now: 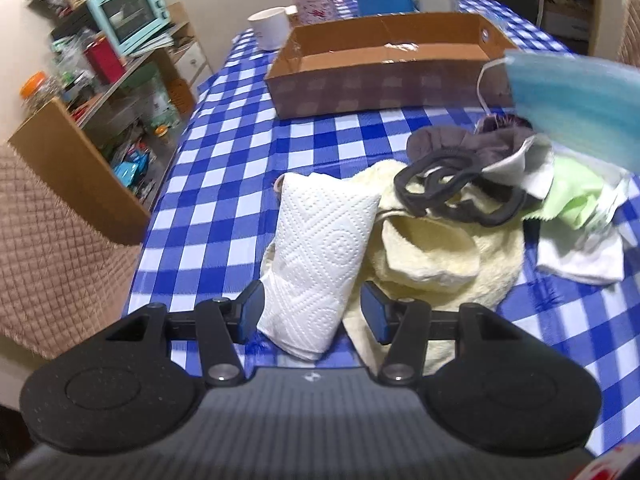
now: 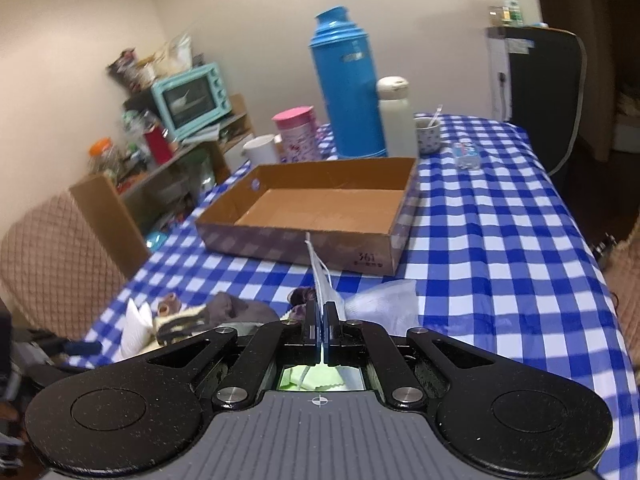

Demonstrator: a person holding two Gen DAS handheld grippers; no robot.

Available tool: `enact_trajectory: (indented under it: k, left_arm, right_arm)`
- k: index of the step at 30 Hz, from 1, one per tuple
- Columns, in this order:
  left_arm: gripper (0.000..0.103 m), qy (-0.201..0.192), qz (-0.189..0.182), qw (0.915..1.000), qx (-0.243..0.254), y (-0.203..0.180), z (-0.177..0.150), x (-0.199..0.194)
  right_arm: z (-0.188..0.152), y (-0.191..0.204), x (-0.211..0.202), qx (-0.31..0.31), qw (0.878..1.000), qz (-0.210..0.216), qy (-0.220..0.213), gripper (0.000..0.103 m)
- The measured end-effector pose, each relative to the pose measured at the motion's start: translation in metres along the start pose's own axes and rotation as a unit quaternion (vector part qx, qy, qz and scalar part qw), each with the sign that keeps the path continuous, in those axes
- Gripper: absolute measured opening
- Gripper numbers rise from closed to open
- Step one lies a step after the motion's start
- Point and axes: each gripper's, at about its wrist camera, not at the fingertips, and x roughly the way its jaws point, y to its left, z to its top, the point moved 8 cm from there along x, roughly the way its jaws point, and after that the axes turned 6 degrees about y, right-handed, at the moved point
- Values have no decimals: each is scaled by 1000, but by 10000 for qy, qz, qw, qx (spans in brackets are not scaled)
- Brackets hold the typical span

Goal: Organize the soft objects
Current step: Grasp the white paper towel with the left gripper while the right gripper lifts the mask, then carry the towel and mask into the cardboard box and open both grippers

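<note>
A folded white paper towel (image 1: 316, 256) lies on the blue-checked tablecloth (image 1: 240, 152), and my left gripper (image 1: 312, 312) stands open around its near end. The left pad is against the towel's edge and the right pad stays apart from it. Beside it lie a pale yellow towel (image 1: 440, 248), black hair bands (image 1: 440, 188), a grey-brown cloth (image 1: 480, 140), a green cloth (image 1: 576, 196) and a white cloth (image 1: 580, 256). My right gripper (image 2: 322, 316) is shut on a blue face mask (image 2: 320, 280), held edge-on. The mask (image 1: 572, 108) hangs blurred above the pile. An empty cardboard box (image 2: 320, 208) sits beyond.
Behind the box stand a blue thermos (image 2: 348, 88), a pink container (image 2: 296, 132), a white mug (image 2: 260, 150), a white bottle (image 2: 396, 116) and a small cup with a spoon (image 2: 428, 132). A cluttered shelf with a teal oven (image 2: 192, 96) and a padded chair (image 2: 52, 256) flank the table's left edge.
</note>
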Motion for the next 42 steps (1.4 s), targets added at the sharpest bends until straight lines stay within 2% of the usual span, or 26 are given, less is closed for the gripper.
enact_trajectory:
  k: [3, 11, 13, 20, 28, 34, 42]
  left_arm:
    - [52, -28, -159, 9995, 277, -2, 2, 9]
    - [52, -167, -471, 9963, 703, 1, 9, 27]
    - [43, -192, -561, 9949, 815, 1, 11, 28]
    - [26, -378, -780, 9913, 991, 9, 15, 16]
    - [24, -689, -879, 9895, 921, 35, 36, -22]
    - [24, -1009, -789, 9880, 857, 50, 71, -38]
    - [24, -1381, -808, 9824, 961, 45, 127, -40]
  right_arm:
    - [2, -1, -9, 315, 9995, -65, -51, 1]
    - [-2, 4, -14, 558, 9974, -439, -98, 1]
    - [-3, 5, -13, 632, 9967, -506, -99, 1]
    - [3, 13, -18, 661, 9958, -591, -216, 1]
    - [26, 25, -29, 679, 9965, -262, -421, 1]
    - [50, 30, -34, 650, 9963, 48, -567, 1]
    - [94, 33, -29, 576, 9943, 520, -737, 1]
